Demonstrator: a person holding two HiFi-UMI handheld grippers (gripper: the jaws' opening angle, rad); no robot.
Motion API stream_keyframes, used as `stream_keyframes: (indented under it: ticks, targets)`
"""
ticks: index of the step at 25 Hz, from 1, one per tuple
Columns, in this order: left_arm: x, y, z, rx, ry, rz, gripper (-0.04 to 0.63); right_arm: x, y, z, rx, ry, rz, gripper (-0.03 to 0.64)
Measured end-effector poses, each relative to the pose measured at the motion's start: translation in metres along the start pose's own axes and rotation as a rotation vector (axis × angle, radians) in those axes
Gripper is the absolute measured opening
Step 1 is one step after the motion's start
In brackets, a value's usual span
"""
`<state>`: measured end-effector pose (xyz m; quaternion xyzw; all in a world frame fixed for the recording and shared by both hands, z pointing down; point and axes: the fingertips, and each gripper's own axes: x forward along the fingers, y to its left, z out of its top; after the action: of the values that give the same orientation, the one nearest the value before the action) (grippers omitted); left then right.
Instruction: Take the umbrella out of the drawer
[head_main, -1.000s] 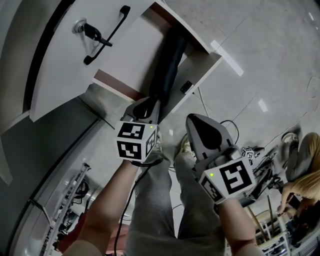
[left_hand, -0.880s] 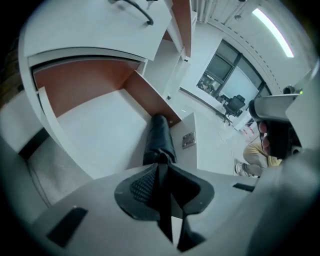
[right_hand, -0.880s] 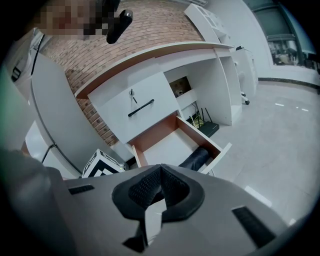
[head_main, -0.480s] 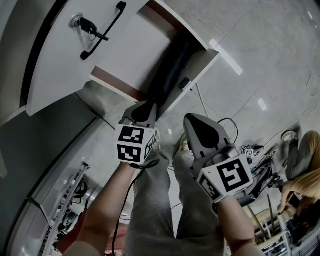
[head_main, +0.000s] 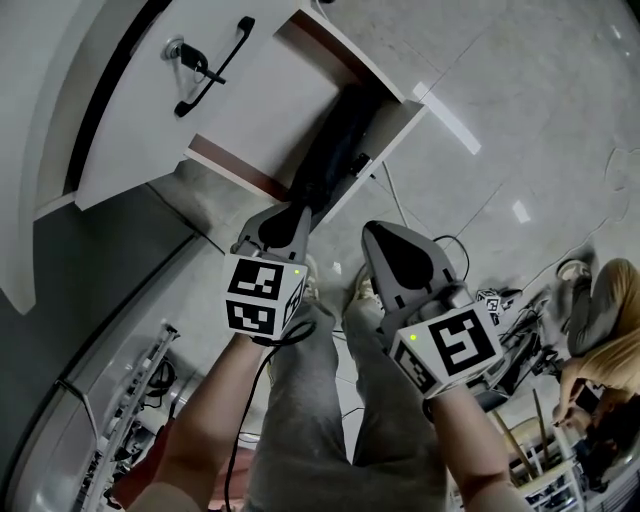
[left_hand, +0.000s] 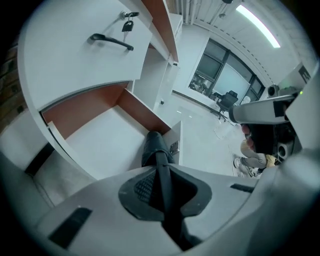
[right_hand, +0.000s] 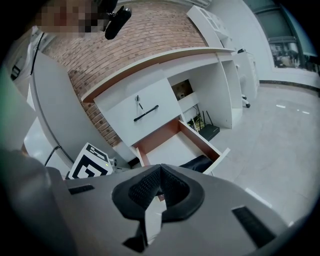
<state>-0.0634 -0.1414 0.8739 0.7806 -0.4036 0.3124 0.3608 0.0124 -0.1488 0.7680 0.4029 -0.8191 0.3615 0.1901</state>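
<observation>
The open drawer (head_main: 255, 105), white-bottomed with reddish-brown inner walls, sits at 11 o'clock in the head view. A dark folded umbrella (head_main: 335, 135) runs along its 3 o'clock side. Pale tiled floor (head_main: 520, 90) spreads toward 2 o'clock, with a thin cable (head_main: 393, 203) lying on it.

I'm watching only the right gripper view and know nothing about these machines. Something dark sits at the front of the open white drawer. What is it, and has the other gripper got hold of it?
Observer: It is a black folded umbrella. The left gripper view shows the left gripper clamped on its near end; the jaws have just been closing on it.
Operator: Is it out yet?
Observer: No. In the head view most of it lies inside the white drawer, against a side wall.
Operator: Who holds the grippers?
Observer: The head view shows a person in grey trousers standing at the drawer's front.
</observation>
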Motion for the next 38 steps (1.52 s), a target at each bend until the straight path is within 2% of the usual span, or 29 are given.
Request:
stream_keyframes:
  ticks: [7,16,21,28,34,38]
  targets:
    - [-0.054,-0.007,0.031,0.001,-0.009,0.012,0.017,-0.033,0.027,0.041,-0.038,-0.023,0.012,0.008]
    - [-0.163,-0.051,0.121,0.067,-0.096,-0.004,0.017,-0.099,0.057,0.127,-0.082,-0.089,-0.037,0.008]
    - [-0.228,-0.071,0.173,0.13,-0.187,0.0,0.018,-0.144,0.076,0.191,-0.102,-0.171,-0.069,0.008]
    - [-0.329,-0.105,0.243,0.164,-0.294,0.004,0.018,-0.227,0.118,0.271,-0.149,-0.291,-0.086,0.008]
    - [-0.415,-0.141,0.297,0.197,-0.386,0.015,0.018,-0.299,0.164,0.333,-0.209,-0.387,-0.071,0.007]
    - [-0.467,-0.169,0.32,0.201,-0.424,0.017,0.018,-0.36,0.202,0.371,-0.219,-0.466,-0.03,0.007]
